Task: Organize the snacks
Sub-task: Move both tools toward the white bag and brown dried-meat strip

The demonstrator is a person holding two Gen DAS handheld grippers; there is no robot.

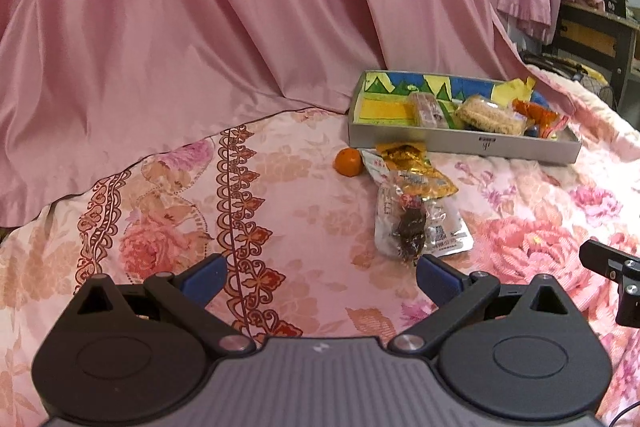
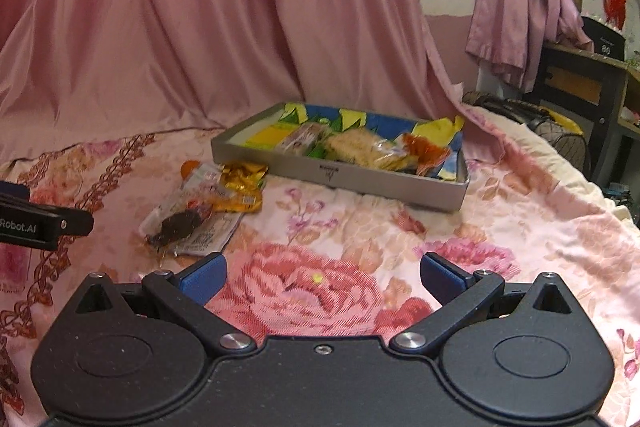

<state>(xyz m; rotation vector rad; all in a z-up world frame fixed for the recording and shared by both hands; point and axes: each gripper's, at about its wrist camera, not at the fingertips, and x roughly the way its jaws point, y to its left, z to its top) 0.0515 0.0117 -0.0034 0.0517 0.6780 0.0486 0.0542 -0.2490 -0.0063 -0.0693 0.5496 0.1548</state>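
A grey tray with a colourful lining lies on the floral bedspread and holds several wrapped snacks; it also shows in the right wrist view. In front of it lie a small orange, a gold packet and a clear packet with a dark snack, also seen from the right. My left gripper is open and empty, hovering near the dark snack packet. My right gripper is open and empty above a red flower print.
A pink satin sheet drapes down behind the bed. A dark wooden cabinet and hanging pink cloth stand at the right. The bedspread edge drops off at the far right.
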